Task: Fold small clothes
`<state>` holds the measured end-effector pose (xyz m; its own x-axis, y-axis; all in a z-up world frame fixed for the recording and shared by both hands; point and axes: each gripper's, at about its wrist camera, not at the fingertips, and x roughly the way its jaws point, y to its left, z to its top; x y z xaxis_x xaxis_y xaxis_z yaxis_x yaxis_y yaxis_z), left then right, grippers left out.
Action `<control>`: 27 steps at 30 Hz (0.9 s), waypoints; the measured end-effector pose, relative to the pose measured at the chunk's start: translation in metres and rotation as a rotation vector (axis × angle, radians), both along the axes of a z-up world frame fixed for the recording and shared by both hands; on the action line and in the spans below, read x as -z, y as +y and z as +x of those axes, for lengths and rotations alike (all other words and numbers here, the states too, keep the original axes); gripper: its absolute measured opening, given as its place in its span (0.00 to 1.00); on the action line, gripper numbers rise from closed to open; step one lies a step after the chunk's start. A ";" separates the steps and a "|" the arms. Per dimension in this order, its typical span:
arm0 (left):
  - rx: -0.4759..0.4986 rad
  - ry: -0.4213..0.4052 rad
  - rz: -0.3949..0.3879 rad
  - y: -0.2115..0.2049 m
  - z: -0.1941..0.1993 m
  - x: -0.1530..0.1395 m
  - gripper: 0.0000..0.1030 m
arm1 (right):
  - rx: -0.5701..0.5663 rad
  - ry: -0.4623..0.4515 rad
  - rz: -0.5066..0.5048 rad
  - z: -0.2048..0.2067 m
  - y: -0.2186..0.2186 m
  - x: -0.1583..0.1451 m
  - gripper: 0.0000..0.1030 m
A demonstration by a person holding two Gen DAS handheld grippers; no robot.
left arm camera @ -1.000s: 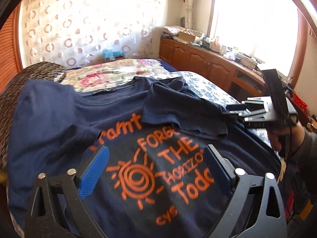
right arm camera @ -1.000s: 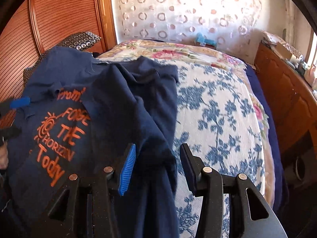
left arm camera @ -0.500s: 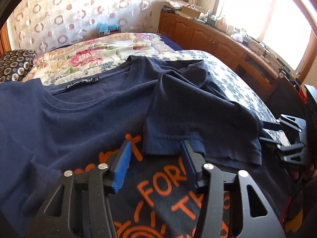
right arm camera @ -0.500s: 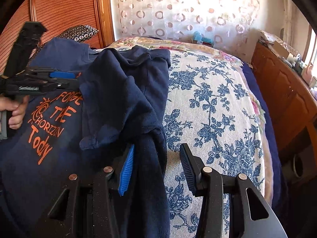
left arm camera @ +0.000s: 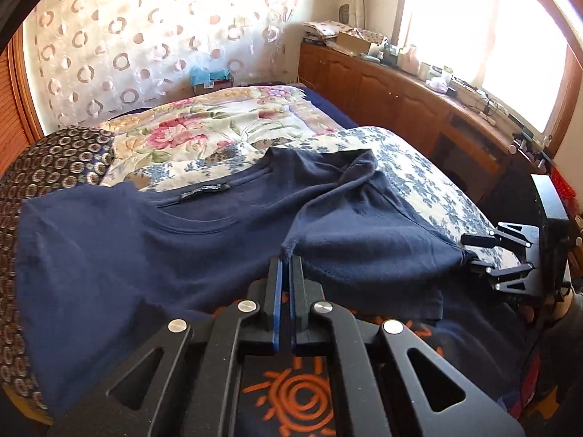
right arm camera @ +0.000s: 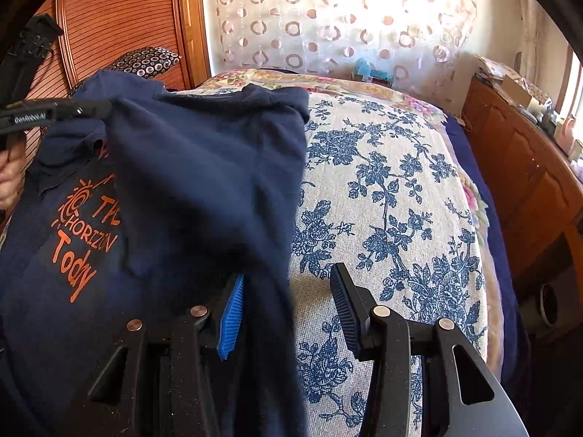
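Note:
A navy T-shirt (left arm camera: 153,240) with orange print lies face up on the bed, its right sleeve folded in over the chest. My left gripper (left arm camera: 286,266) is shut on the corner of that folded sleeve (left arm camera: 364,244) and lifts it a little. The shirt also shows in the right wrist view (right arm camera: 204,182). My right gripper (right arm camera: 288,291) is open, jaws wide, with the sleeve's other edge lying between them. It also shows in the left wrist view (left arm camera: 473,251), and the left gripper shows in the right wrist view (right arm camera: 102,109).
The bed has a blue floral cover (right arm camera: 386,196) to the right of the shirt and a pink floral quilt (left arm camera: 218,127) behind. A patterned pillow (left arm camera: 54,160) lies at the left. A wooden cabinet (left arm camera: 408,105) runs along the right wall.
My left gripper moved forward and shut on the sleeve corner, raising it. My right gripper stayed open beside the shirt's edge.

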<state>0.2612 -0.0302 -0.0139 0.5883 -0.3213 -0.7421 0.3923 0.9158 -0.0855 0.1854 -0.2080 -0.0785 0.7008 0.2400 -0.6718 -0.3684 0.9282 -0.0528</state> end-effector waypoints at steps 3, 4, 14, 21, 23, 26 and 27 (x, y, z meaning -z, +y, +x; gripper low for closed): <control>-0.006 -0.019 0.013 0.008 -0.004 -0.003 0.04 | -0.001 0.001 0.005 0.000 -0.001 0.000 0.46; -0.003 -0.021 0.007 0.012 -0.005 -0.004 0.04 | -0.001 0.002 0.008 0.001 -0.002 0.000 0.46; -0.019 -0.097 0.057 0.042 -0.028 -0.012 0.66 | -0.010 -0.006 0.058 -0.005 -0.013 -0.007 0.46; -0.080 -0.080 0.044 0.079 -0.017 -0.015 0.76 | -0.030 -0.057 0.047 -0.004 -0.003 -0.033 0.46; -0.093 -0.066 0.061 0.085 -0.012 -0.014 0.76 | -0.031 -0.063 0.043 -0.001 -0.002 -0.036 0.46; -0.129 -0.050 0.078 0.100 -0.004 -0.012 0.76 | -0.041 -0.088 0.069 0.007 0.000 -0.051 0.49; -0.140 -0.043 0.075 0.106 0.000 -0.011 0.76 | -0.045 -0.096 0.084 0.010 -0.001 -0.057 0.50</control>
<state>0.2611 0.0756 -0.0029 0.6554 -0.1790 -0.7338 0.2625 0.9649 -0.0008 0.1954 -0.2085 -0.0215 0.7486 0.3248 -0.5780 -0.4064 0.9136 -0.0128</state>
